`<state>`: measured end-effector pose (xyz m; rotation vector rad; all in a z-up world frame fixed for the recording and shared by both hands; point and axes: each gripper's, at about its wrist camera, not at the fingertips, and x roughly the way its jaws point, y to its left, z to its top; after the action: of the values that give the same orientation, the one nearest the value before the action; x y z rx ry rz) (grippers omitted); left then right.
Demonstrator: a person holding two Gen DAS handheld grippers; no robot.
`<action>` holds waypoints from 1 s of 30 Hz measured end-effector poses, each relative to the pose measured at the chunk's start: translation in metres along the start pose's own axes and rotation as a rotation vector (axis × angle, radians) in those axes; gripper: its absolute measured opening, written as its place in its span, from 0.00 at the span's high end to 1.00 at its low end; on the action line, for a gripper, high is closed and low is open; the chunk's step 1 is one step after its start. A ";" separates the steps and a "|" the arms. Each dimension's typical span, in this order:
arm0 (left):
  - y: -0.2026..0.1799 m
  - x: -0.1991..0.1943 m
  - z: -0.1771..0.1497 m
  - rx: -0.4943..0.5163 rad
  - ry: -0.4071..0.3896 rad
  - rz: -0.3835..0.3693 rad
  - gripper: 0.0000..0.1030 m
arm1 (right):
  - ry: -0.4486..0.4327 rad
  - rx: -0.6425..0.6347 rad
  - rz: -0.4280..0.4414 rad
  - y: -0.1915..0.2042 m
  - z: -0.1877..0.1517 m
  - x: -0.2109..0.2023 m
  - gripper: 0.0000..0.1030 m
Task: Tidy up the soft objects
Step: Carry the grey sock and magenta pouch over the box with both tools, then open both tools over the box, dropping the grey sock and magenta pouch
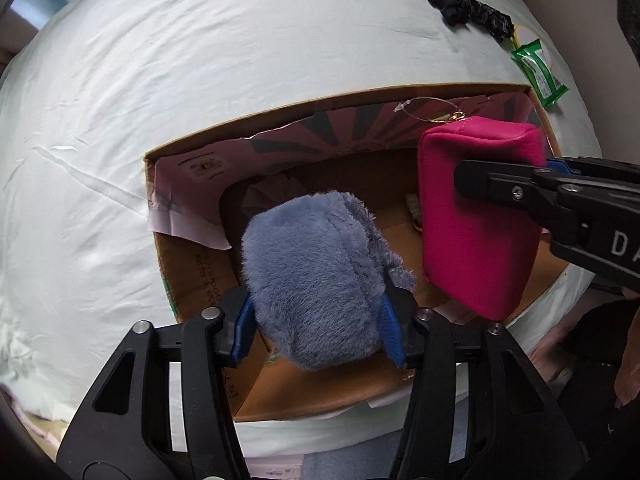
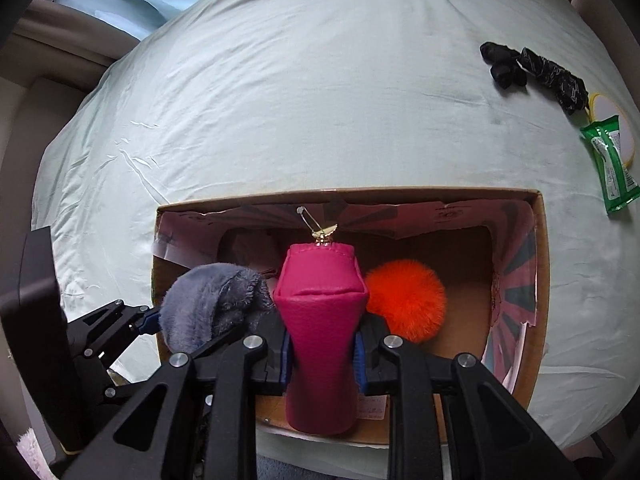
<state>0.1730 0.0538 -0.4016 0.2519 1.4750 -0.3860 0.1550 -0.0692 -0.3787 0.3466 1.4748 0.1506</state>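
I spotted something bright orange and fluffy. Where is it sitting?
The orange pom-pom lies on the floor of the cardboard box, seen from the right wrist just right of the pink pouch that the right gripper holds.

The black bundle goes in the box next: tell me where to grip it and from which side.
Grip the black bundle across its narrow middle, coming straight down from above. It lies flat and elongated on the sheet, thin enough there for gripper fingers to straddle.

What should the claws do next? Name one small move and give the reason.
Probably open the left claw fully and drop the grey plush toy: it already hangs over the open cardboard box, where an orange pompom lies. The right claw grips a pink pouch beside it.
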 end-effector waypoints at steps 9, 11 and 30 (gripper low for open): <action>-0.008 -0.010 -0.006 -0.021 -0.004 0.003 0.00 | 0.025 0.040 -0.005 -0.017 0.001 0.004 0.00; -0.009 -0.012 -0.007 -0.022 -0.003 -0.002 0.00 | -0.002 0.033 -0.003 -0.018 0.000 -0.001 0.00; 0.000 -0.110 -0.028 -0.104 -0.158 0.013 0.00 | -0.168 -0.031 -0.045 -0.001 -0.028 -0.098 0.00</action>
<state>0.1415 0.0752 -0.2947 0.1446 1.3333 -0.3099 0.1174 -0.0966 -0.2880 0.2938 1.3119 0.1060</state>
